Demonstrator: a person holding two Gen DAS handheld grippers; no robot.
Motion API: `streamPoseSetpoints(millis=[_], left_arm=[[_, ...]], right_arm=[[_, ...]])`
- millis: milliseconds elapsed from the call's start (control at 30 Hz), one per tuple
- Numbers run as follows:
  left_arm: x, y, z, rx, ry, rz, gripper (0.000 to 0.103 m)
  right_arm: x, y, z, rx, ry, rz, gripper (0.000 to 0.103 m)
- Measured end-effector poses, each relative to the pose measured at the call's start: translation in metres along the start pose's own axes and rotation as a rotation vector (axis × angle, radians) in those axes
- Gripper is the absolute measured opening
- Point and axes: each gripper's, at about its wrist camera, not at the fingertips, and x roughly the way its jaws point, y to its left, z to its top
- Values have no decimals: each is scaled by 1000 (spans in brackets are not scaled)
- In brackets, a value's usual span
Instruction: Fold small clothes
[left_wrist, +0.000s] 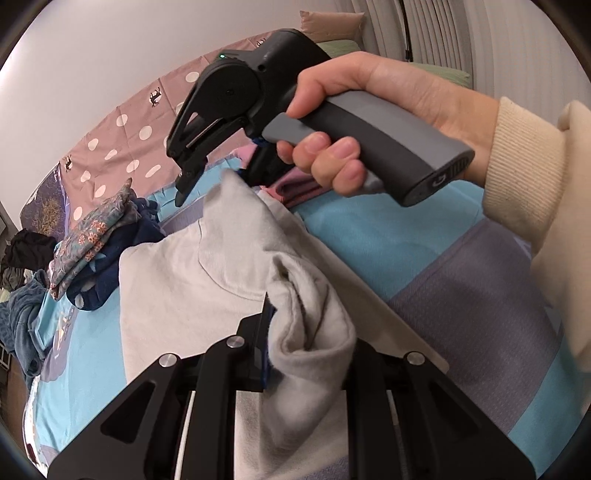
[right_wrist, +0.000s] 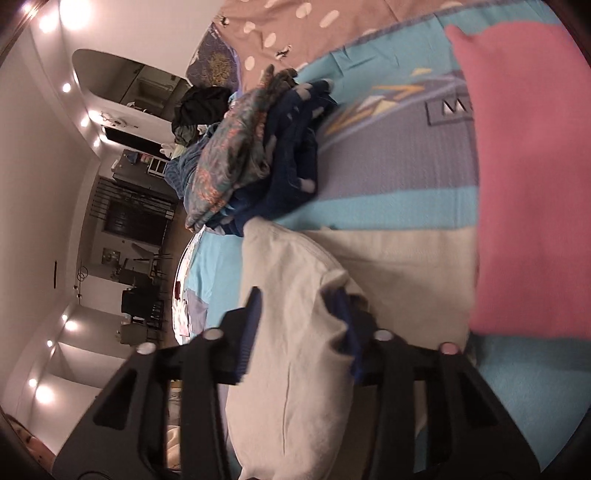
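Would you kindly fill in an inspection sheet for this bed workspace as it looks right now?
Surface: bed cover in blue and purple blocks.
Job's things: grey garment partly lifted, held at two places.
Clutter: pile of clothes behind it; pink garment beside it.
Grippers: left gripper pinches a bunched fold; right gripper has grey cloth between its pads; hand holds its handle.
Cables: nothing seen.
Surroundings: spotted pink sheet, pillow, ceiling lights.
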Motion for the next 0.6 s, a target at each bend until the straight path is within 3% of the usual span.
streamPoseSetpoints(millis=[167, 267, 467, 533, 567, 600], left_arm=[[0, 2, 9, -9, -16, -9, 16], [6, 0, 10, -11, -10, -26, 16], [32, 1, 2, -58, 77, -111, 19], [41, -1, -2, -53, 103, -139, 25], [47, -1, -5, -53, 124, -161, 34], [50, -2, -7, -55, 136, -188, 41]], right_arm=[[-10, 16, 2, -83, -11, -60, 5], [-14, 12, 1, -90, -14, -95, 5], [-7, -17, -8, -74, 10, -202, 5], [-4, -18, -16, -132, 11, -324, 9], [-3, -12, -21, -181, 2, -364, 14], [-4, -7, -24, -213, -9, -392, 24]])
